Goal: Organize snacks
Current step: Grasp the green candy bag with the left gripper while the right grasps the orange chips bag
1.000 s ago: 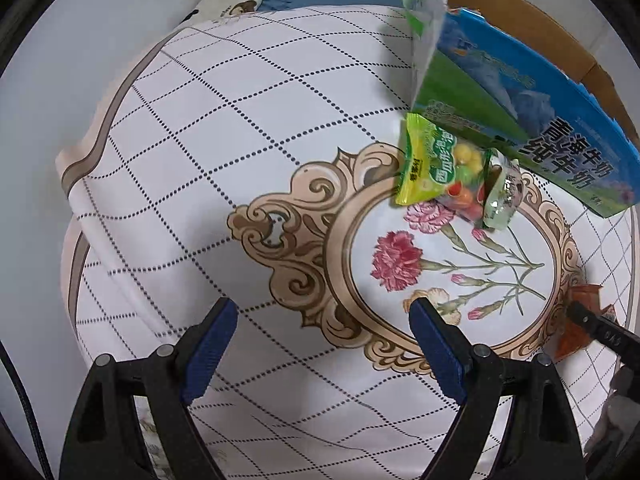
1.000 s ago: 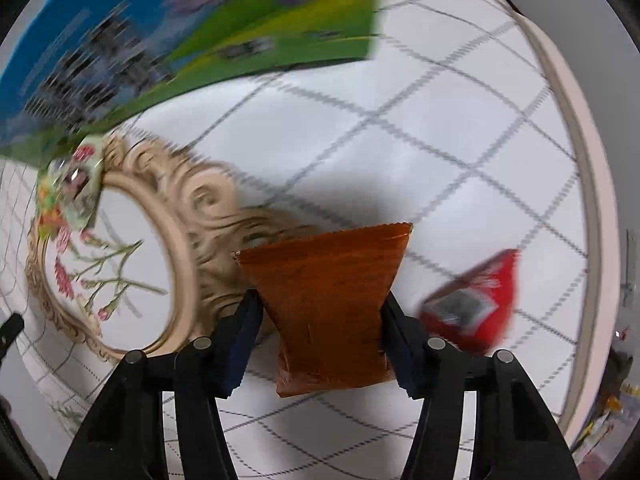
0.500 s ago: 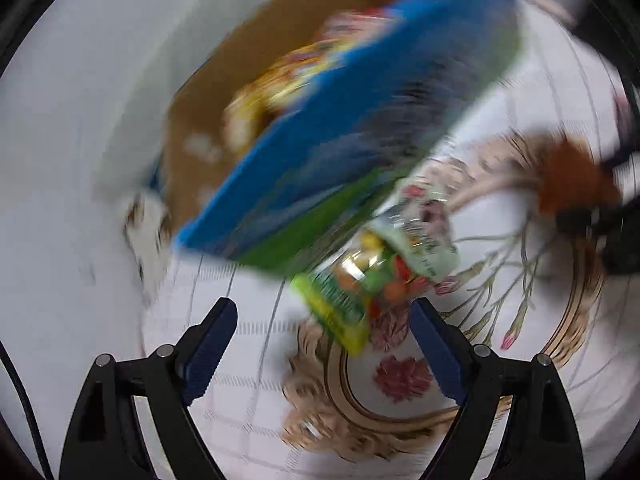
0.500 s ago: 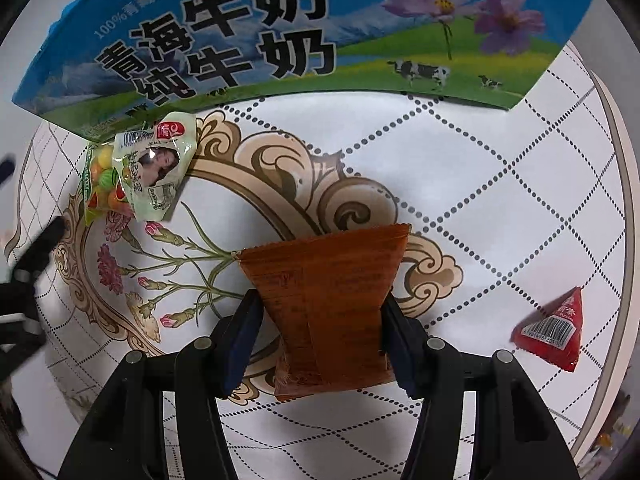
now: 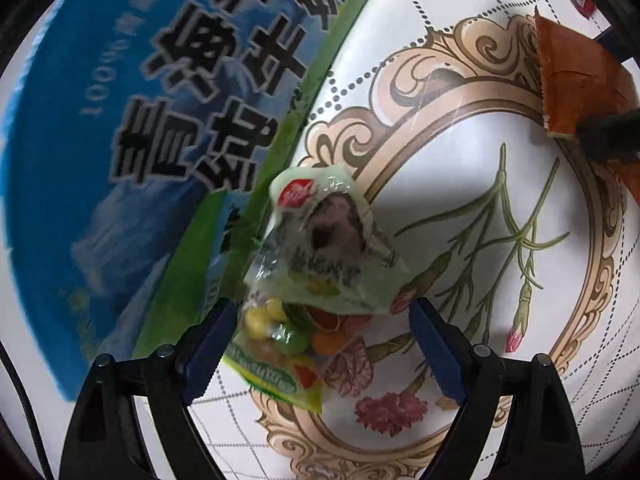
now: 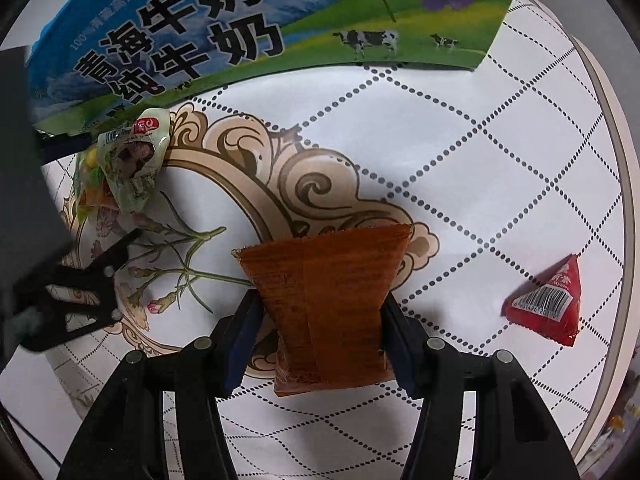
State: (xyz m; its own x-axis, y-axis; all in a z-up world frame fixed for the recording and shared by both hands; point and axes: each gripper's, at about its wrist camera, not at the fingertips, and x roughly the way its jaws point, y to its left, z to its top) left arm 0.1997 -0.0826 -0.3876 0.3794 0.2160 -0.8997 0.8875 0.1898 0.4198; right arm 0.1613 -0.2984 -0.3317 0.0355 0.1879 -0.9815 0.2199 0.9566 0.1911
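Note:
My right gripper [image 6: 318, 316] is shut on an orange-brown snack packet [image 6: 326, 304], held just above the tablecloth. It also shows in the left wrist view [image 5: 576, 76] at the top right. My left gripper [image 5: 320, 328] is open, its jaws on either side of a pale green snack packet [image 5: 328, 248] lying on a yellow-green candy bag [image 5: 276, 356]. Both lie against the blue and green milk carton box [image 5: 120, 152]. The left gripper also shows at the left edge of the right wrist view [image 6: 94, 216]. A red triangular snack [image 6: 548, 304] lies to the right.
The milk carton box [image 6: 256, 28] stands along the far side of the round table. The tablecloth [image 6: 460, 152] has a dotted grid and a floral medallion. The table's rim [image 6: 624, 184] curves along the right.
My left gripper has swung from the near side of the table over to the green packet and candy bag by the box. My right gripper keeps hold of the orange-brown packet.

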